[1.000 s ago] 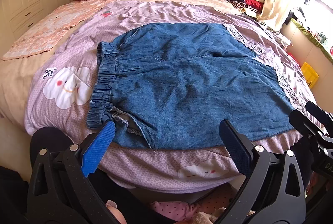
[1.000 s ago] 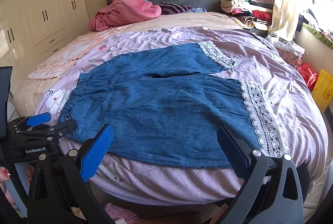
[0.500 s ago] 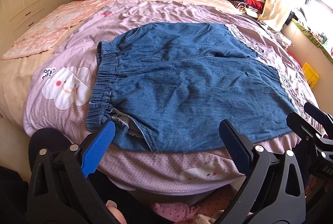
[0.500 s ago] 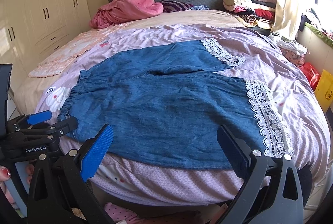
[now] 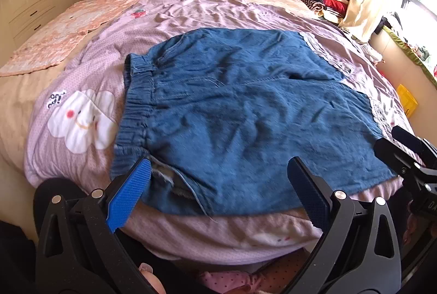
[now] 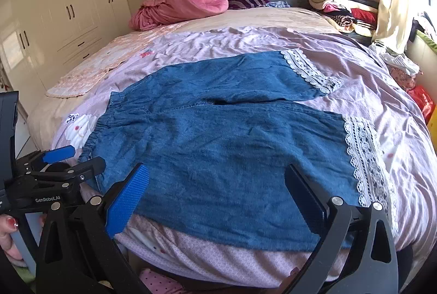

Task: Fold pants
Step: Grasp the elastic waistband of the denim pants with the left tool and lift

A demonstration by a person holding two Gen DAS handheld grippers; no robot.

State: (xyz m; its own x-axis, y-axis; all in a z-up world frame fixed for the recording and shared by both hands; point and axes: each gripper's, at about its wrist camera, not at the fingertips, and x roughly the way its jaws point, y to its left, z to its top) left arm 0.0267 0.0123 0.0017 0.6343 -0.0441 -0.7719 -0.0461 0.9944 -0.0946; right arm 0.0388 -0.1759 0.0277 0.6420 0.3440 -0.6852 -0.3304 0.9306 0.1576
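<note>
Pants (image 6: 232, 152): soft blue denim, lay flat.
Cuffs (image 6: 363, 157): white lace, clearer in right view.
Left gripper (image 5: 218, 190): gaped wide, held nothing.
Right gripper (image 6: 215, 193): gaped wide, held nothing.

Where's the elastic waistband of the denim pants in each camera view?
Left wrist: the waistband runs down the left of centre, ending just above the left tool's blue finger.
Right wrist: the waistband sits at mid-left, above the other tool.
Shared landmark: the white cloud print on the bedcover, just left of it.

Matt blue denim pants (image 6: 224, 157) with white lace cuffs lie on a soft, wrinkled cotton-like bedsheet (image 6: 355, 70).
</note>
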